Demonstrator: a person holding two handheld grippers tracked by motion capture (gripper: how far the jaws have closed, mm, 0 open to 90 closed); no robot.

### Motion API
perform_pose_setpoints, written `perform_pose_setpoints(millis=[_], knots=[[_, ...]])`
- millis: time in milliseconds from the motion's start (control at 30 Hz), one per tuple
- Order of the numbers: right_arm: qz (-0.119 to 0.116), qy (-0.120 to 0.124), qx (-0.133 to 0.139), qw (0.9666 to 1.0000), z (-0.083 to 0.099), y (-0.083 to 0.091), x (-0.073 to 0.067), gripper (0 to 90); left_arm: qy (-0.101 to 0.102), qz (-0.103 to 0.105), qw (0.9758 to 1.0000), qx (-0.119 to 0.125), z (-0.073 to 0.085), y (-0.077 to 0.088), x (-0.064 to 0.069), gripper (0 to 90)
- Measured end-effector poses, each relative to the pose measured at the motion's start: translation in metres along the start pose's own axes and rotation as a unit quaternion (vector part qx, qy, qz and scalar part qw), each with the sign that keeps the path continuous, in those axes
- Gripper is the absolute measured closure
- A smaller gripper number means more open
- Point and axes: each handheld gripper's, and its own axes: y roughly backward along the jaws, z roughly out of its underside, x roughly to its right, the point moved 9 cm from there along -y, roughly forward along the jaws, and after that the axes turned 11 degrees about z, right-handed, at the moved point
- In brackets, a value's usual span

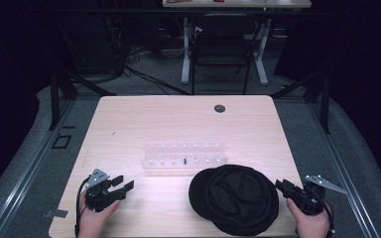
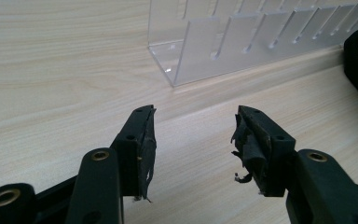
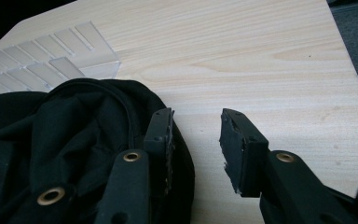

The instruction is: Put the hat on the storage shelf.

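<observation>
Folding chair (image 1: 222, 49) beyond table (image 1: 129, 129)

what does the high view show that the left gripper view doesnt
High view alone: the whole black hat at the table's near edge, the right tool open beside it in a hand, a round dark grommet near the far edge, and a chair on the floor beyond.

Left gripper view alone: close detail of the left tool, its pads frayed and its jaws apart over bare wood.

Both: the wooden table, the clear slotted acrylic rack, and an edge of the hat.
</observation>
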Motion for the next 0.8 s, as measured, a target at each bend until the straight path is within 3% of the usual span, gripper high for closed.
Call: perform_pose_setpoints(millis=[167,300,433,600,800], knots=[[0.007,0.016,-0.021,0.9996,0.003,0.001,0.001,65.2,0.002,-0.001,1.0,0.003,-0.001,0.001,0.0,47.7],[0.002,0.012,-0.019,0.9997,0.002,0.002,-0.003,65.4,0.001,-0.001,1.0,0.007,-0.002,0.001,0.0,47.7],[0.0,0.013,-0.035,0.9993,0.002,0.006,-0.005,65.8,0.002,-0.002,1.0,0.004,-0.001,0.002,0.0,47.2],[-0.004,0.017,-0.062,0.9979,-0.001,0.012,-0.009,66.5,0.001,-0.001,1.0,0.006,-0.001,0.002,0.001,47.0],[-0.007,0.018,-0.116,0.993,0.005,0.018,-0.011,69.9,-0.003,0.002,1.0,0.007,-0.002,0.001,0.004,47.0]])
